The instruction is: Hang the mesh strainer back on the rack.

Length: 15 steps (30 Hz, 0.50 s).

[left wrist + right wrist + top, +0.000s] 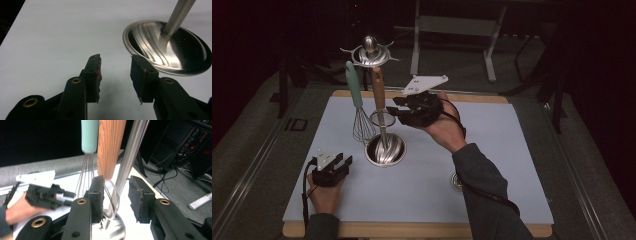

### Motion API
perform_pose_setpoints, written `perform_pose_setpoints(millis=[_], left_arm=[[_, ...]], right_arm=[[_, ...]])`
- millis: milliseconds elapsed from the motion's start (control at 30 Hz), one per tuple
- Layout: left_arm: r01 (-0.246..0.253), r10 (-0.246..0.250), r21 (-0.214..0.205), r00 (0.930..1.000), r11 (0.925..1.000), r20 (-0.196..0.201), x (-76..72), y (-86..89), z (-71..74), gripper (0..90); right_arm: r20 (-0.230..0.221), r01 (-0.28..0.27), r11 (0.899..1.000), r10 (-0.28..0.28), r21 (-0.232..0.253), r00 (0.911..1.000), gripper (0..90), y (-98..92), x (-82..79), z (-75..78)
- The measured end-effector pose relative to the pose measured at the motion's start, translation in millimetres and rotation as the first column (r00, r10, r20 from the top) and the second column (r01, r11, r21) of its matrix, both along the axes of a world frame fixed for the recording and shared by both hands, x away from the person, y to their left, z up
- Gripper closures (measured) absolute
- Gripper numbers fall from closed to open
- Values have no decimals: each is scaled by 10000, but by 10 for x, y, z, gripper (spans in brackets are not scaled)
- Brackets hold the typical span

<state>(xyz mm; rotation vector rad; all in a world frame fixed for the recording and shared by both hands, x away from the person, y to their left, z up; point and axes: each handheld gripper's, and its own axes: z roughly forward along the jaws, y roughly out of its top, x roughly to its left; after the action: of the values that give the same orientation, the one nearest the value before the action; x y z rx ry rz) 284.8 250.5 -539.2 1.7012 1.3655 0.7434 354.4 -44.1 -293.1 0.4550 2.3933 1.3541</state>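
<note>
A metal utensil stand (384,150) rises from a round base in the middle of the mat. From its top ring hang a teal-handled whisk (356,92) and a wooden-handled utensil (378,89) that ends in a wire loop. My right gripper (394,106) is raised beside the wooden-handled utensil (110,147). Its jaws are open either side of the wire loop and the stand's pole (130,152), and the pads press on nothing. My left gripper (343,159) rests on the mat left of the base (170,47), open with nothing between its fingers (93,75).
A pale blue mat (492,150) covers a wooden table. A small round metal piece (456,181) lies on it near the right forearm. A grey metal frame (452,25) stands on the floor beyond the table. The other hand's gripper (47,195) appears in the right gripper view.
</note>
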Motion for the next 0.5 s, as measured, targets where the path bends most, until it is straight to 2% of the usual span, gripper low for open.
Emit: perform_pose_setpoints(millis=[100, 367, 500], left_arm=[[0, 0, 27, 10000, 10000, -12, 0, -2, 1, 605], [-1, 1, 13, 10000, 10000, -10, 1, 0, 1, 610], [-9, 9, -8, 10000, 10000, 39, -2, -1, 1, 612]], right_arm=[[95, 25, 9998, -23, -215, 10000, 643, -68, 1, -36], [-27, 242, 9976, -244, -655, 9997, 638, -227, 44, -159], [-164, 340, 9971, -352, -687, 9992, 636, -321, 60, -230]])
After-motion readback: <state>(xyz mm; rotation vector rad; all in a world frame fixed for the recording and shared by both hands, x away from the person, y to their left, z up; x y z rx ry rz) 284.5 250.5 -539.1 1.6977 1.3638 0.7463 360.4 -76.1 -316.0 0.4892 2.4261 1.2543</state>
